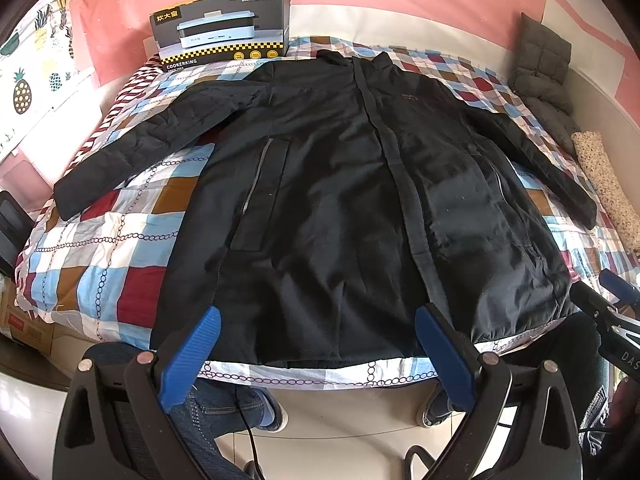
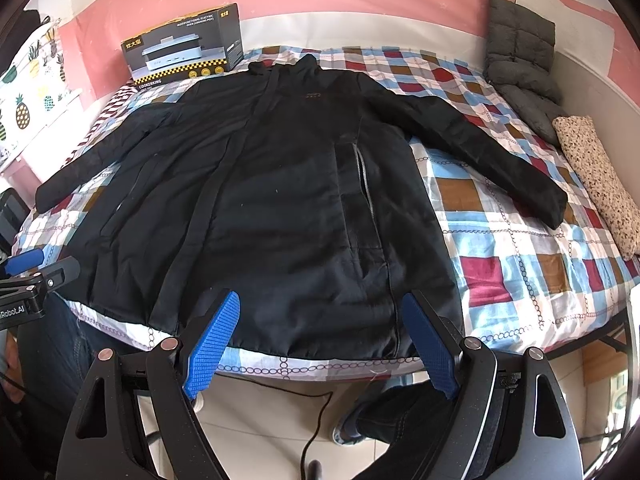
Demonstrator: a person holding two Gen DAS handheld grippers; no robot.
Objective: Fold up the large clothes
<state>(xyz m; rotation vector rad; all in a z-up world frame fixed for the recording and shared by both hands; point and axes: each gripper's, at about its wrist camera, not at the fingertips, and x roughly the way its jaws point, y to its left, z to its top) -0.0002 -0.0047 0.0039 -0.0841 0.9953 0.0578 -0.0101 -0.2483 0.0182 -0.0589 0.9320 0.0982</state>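
A large black jacket (image 1: 320, 184) lies flat, front up, on a checked bed cover (image 1: 112, 248), collar at the far end and both sleeves spread out to the sides. It also shows in the right wrist view (image 2: 280, 200). My left gripper (image 1: 316, 320) is open and empty, held above the near hem, left of centre. My right gripper (image 2: 320, 304) is open and empty, above the hem toward the jacket's right side. The left gripper's blue tip (image 2: 24, 260) shows at the left edge of the right wrist view.
A Cookerking appliance box (image 1: 224, 28) stands at the bed's far end by the pink wall. A grey cushion (image 2: 520, 64) and a speckled cushion (image 2: 600, 184) lie along the right edge. A pineapple-print cloth (image 1: 28, 60) hangs at left. The person's legs and a cable (image 2: 316, 424) are on the floor below.
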